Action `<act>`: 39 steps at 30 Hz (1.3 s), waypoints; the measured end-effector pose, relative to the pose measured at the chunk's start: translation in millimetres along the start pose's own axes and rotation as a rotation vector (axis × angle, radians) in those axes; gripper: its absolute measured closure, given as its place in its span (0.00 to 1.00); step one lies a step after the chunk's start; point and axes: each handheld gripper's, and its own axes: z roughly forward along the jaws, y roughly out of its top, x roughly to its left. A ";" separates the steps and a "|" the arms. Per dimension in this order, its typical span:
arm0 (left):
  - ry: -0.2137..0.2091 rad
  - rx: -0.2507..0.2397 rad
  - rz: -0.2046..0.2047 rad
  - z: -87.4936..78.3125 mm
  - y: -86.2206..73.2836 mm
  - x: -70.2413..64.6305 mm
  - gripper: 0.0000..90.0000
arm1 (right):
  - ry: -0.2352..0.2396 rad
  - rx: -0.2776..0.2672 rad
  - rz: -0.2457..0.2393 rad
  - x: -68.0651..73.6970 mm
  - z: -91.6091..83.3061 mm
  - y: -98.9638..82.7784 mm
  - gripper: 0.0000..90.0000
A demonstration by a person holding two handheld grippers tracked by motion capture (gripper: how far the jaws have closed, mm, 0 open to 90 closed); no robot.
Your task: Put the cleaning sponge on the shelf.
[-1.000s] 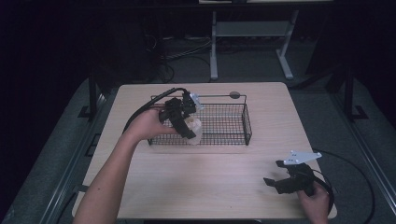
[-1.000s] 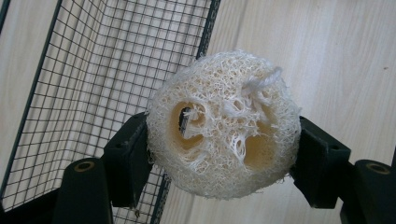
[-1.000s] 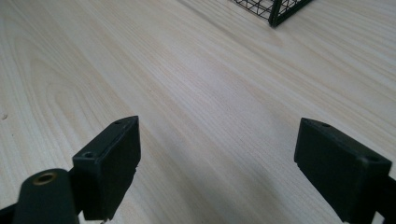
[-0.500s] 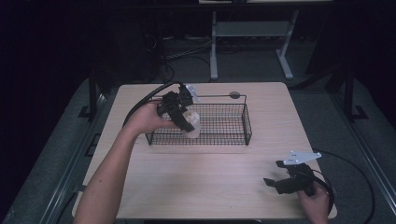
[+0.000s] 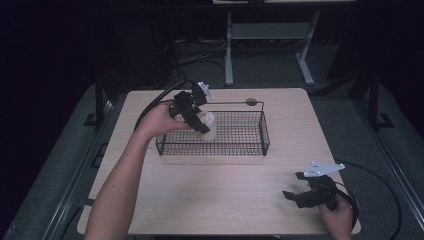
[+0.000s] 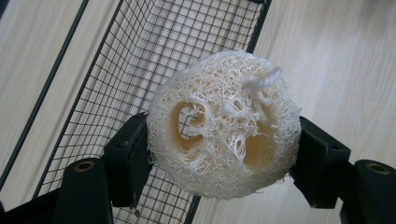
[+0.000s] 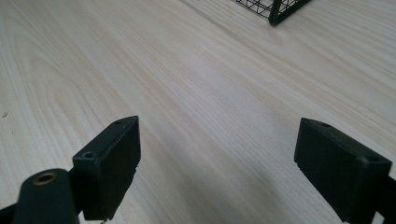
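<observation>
A cream loofah slice [image 6: 224, 126] with a small string loop is clamped between the jaws of my left gripper [image 6: 219, 163]. In the high view that left gripper [image 5: 202, 125] holds the loofah [image 5: 207, 124] over the left part of a black wire basket [image 5: 235, 147]. The basket's mesh floor [image 6: 140, 60] lies below the loofah in the left gripper view. My right gripper [image 5: 295, 196] rests low at the table's front right, jaws wide apart with nothing between them. In the right gripper view the right gripper [image 7: 217, 163] looks across bare wood, and a basket corner [image 7: 273, 9] peeks in at the top.
The pale wooden table [image 5: 225, 200] has free room in front of the basket. A small dark round object [image 5: 251, 102] lies behind the basket. Cables trail from both grippers. A metal stand [image 5: 267, 40] is on the floor beyond the table.
My left gripper has carried the loofah a little to the right and forward, further over the basket's inside. The right gripper has stayed put.
</observation>
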 end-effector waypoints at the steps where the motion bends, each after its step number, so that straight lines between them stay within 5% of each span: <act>1: 0.006 0.004 -0.006 1.6 -0.1 1.5 0.32 | 0.000 0.000 0.000 -0.1 0.0 -0.1 0.16; 14: 0.015 -0.005 -0.009 16.2 1.0 14.4 0.32 | 0.005 0.001 0.004 1.1 0.0 0.8 0.16; 39: 0.007 0.052 -0.022 58.9 11.2 26.1 0.32 | 0.007 -0.010 -0.001 2.4 -1.7 0.9 0.16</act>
